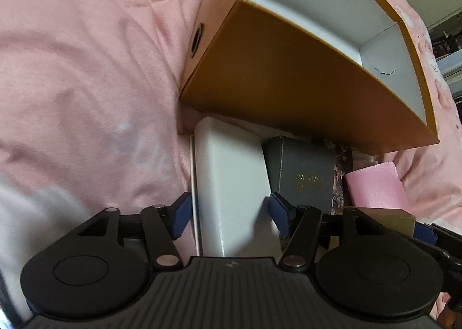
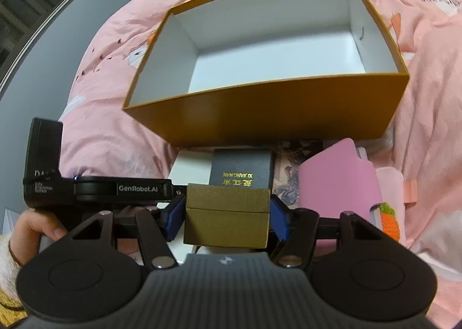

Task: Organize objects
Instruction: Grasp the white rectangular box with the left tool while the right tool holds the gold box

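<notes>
On a bed spread with a pink quilt (image 2: 427,74), two hand-held grippers work a row of small items lined up in front of an empty orange storage box (image 2: 260,115). Farthest left, the left gripper (image 1: 230,215) has its jaws closed against the sides of a white box (image 1: 231,176), which lies just below the orange box's near wall at about 12 o'clock in the left wrist view. To its right stands a dark grey box with gold lettering (image 2: 242,173), and before that the right gripper (image 2: 227,215) clamps a gold lidded box (image 2: 226,213), its jaws pressed flat on both sides. A pink pouch (image 2: 337,181) sits at 3 o'clock. The risks appear plain: both held items must clear the tall near wall, and a low lift could snag the rim and shove the orange box across the soft quilt. The gold box's lid seam runs between the pads, so a loose lid might shift; the two grippers, close together, could also collide.
</notes>
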Action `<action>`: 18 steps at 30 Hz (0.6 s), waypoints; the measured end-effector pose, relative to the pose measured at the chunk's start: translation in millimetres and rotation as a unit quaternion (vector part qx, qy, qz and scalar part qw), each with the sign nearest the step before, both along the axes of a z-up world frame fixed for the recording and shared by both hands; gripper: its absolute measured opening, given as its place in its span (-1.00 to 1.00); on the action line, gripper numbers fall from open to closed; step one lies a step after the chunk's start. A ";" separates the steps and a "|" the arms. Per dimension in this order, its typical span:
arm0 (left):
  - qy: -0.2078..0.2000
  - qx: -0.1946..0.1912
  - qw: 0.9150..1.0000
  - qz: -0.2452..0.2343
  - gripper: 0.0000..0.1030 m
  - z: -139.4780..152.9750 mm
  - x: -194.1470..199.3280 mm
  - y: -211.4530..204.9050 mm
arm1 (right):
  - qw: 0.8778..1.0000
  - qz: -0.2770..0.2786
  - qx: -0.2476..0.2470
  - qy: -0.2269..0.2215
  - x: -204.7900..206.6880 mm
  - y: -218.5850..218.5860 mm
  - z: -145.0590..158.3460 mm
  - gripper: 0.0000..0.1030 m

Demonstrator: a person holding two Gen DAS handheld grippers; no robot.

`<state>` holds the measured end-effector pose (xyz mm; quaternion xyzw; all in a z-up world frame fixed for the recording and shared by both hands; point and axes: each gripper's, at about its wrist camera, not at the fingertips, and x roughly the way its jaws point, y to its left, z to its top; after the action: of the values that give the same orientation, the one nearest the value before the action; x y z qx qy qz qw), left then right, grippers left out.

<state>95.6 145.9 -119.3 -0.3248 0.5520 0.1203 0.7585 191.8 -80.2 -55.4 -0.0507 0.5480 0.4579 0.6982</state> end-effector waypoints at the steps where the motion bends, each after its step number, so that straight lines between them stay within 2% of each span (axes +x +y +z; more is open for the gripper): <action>1: -0.004 -0.004 1.000 0.003 0.29 -1.5 -0.1 1.2 | 1.000 -0.002 0.001 0.001 0.4 -0.3 -0.3 0.22; 3: -0.008 -0.007 1.000 0.009 0.18 -1.1 -1.2 2.5 | 1.000 -0.003 0.002 0.002 0.4 -0.3 -0.7 0.22; 7: -0.032 0.001 0.999 0.029 -0.21 13.2 -12.7 4.3 | 1.000 -0.006 0.005 0.003 1.2 -2.2 0.5 0.22; 9: -0.047 0.008 0.998 0.027 -0.30 23.0 -18.2 1.9 | 1.000 -0.007 0.007 0.003 1.7 -3.6 1.0 0.22; 13: -0.076 0.036 0.996 0.014 -0.35 47.8 -27.1 -9.2 | 1.000 -0.009 0.011 -0.004 1.8 -5.7 3.7 0.22; 18: -0.121 0.091 0.988 -0.009 -0.37 88.6 -35.2 -24.5 | 1.000 -0.006 0.026 -0.016 2.9 -8.3 17.8 0.21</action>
<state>60.4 121.4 -30.6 -0.2618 0.4457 0.1232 0.8471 194.6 -88.5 -37.6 -0.0363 0.5251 0.4672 0.7104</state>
